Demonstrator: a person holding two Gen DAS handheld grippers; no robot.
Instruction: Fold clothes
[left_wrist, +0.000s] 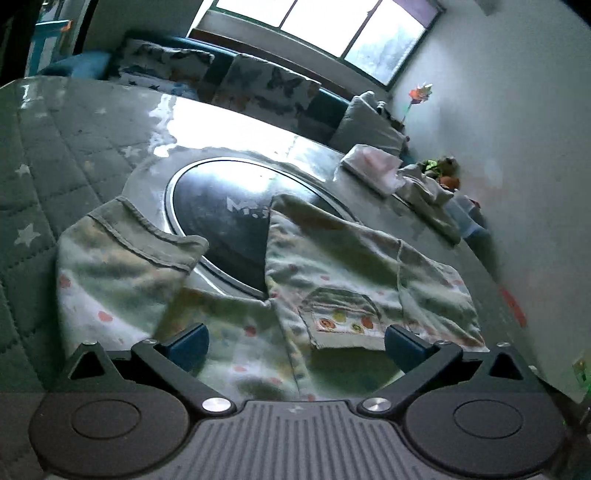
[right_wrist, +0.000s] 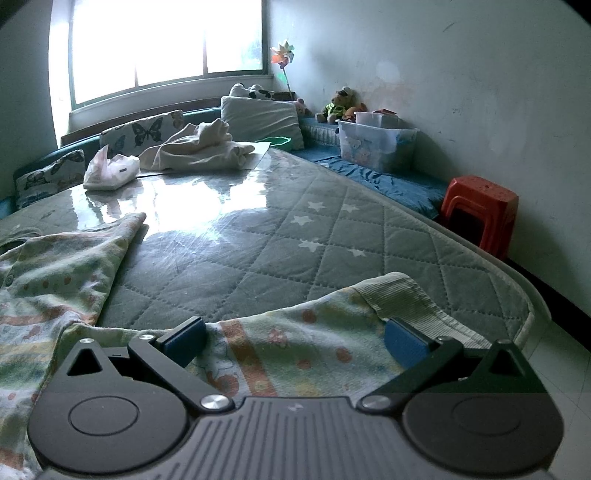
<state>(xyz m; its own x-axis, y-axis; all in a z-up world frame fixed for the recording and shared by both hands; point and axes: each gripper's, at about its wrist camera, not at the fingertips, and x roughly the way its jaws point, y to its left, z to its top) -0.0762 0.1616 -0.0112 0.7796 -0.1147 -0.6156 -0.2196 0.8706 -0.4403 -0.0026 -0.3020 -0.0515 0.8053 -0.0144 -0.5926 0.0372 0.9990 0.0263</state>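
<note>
- Table (right_wrist: 295, 236): quilted grey star cover under a glossy sheet, stretches ahead of both sets of fingers.
- Garment (left_wrist: 332, 266): printed baby piece, spread flat on the table under and ahead of both grippers. One sleeve cuff lies ahead-left of the left fingers; a patch pocket sits just ahead of its right finger.
- Cream clothes (right_wrist: 199, 147): heaped far ahead of the right fingers, at the table's far edge.
- Tissue pack (right_wrist: 107, 171): just left of that heap.
- Left gripper (left_wrist: 295, 341): fingers spread wide, holding nothing, over the garment's middle.
- Right gripper (right_wrist: 295, 338): fingers also wide apart, nothing held; ribbed cuff (right_wrist: 402, 299) just ahead of the right finger.
</note>
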